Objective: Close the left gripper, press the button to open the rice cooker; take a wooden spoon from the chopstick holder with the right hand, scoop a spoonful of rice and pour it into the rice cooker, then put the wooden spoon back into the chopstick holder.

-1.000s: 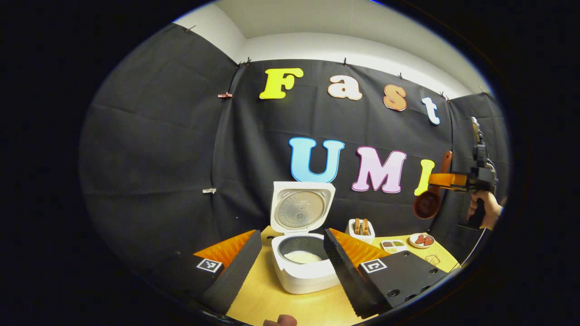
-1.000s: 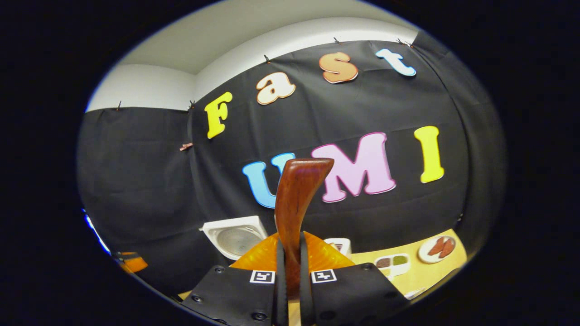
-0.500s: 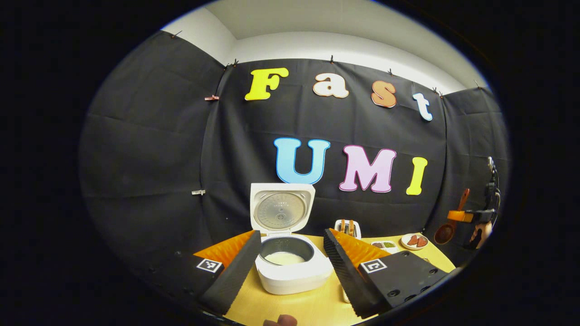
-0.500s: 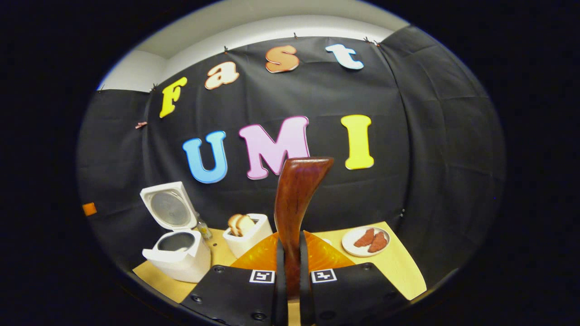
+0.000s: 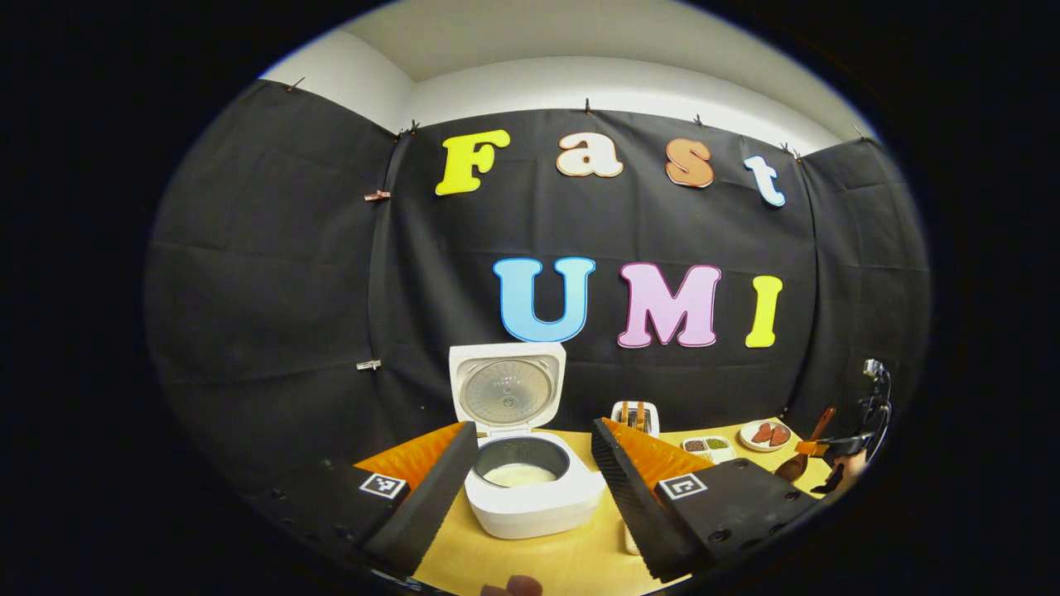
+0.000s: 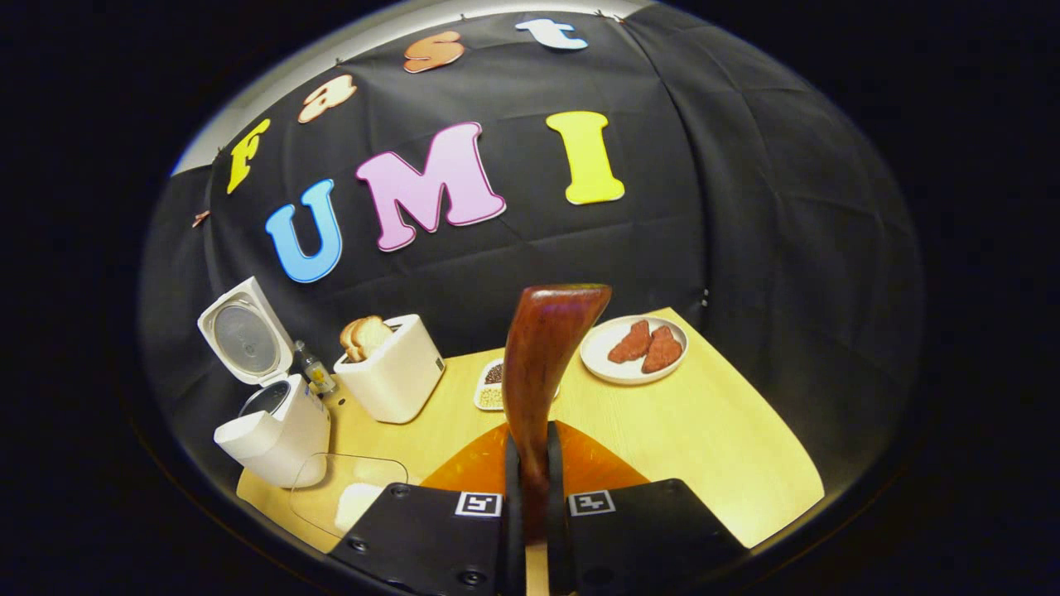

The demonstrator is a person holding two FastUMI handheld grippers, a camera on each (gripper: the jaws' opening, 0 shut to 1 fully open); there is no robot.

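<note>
- A black cloth booth wall rises behind a pale wooden surface [image 6: 704, 430] that runs across the lower half of both views.
- At lower left of the right gripper view, the white rice cooker [image 6: 269, 430] stands with its lid up; in the left gripper view its pot [image 5: 520, 463] holds a pale layer of rice.
- Framing the cooker at the bottom of that view, the left tongs [image 5: 534, 484] stand wide apart, holding nothing.
- Just right of the cooker, a white toaster [image 6: 389, 377] holds bread slices.
- At bottom centre, the right tongs [image 6: 530, 488] are clamped on the wooden spoon [image 6: 542, 364].
- The spoon is dark, glossy reddish wood; its handle flares upward.
- It looks stiff, light and rather slick; a mid-handle grip seems best.
- Right of the handle, a white plate [image 6: 633, 352] carries reddish pieces.
</note>
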